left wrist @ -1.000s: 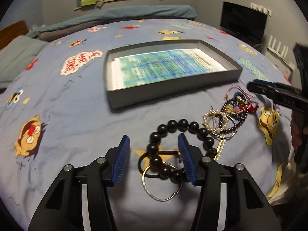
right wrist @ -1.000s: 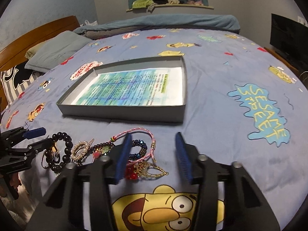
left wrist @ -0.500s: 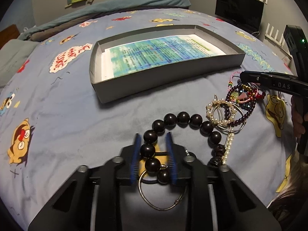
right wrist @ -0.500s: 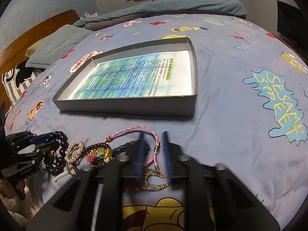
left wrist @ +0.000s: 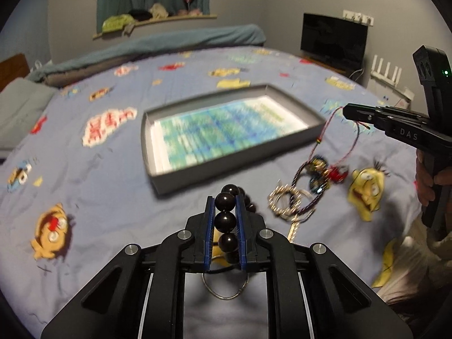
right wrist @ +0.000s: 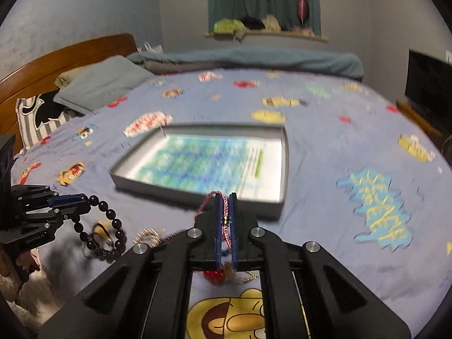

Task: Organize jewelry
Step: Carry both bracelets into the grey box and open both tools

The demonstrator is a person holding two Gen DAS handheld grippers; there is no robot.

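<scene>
The left gripper (left wrist: 225, 214), tilted downward short of the tray (left wrist: 180, 179), pinched the black bead bracelet (left wrist: 225, 220) lifted off the bedspread (left wrist: 84, 197). Beside it, the right gripper (right wrist: 225, 220) had closed on the pink cord bracelet (right wrist: 224, 212), charms dangling.

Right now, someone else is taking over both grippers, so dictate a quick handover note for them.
Left hand-held gripper: shut on the black bead bracelet, a metal ring dangling below it.
Right hand-held gripper: shut on the pink cord bracelet, charms hanging under it.
Both pieces are held above the bedspread. A pearl piece and dark beads trail from the pink cord, seemingly tangled.
Grey tray holds no jewelry that I can see.
Done: both pieces gripped.
Left: place them in the tray, then the rest.
</scene>
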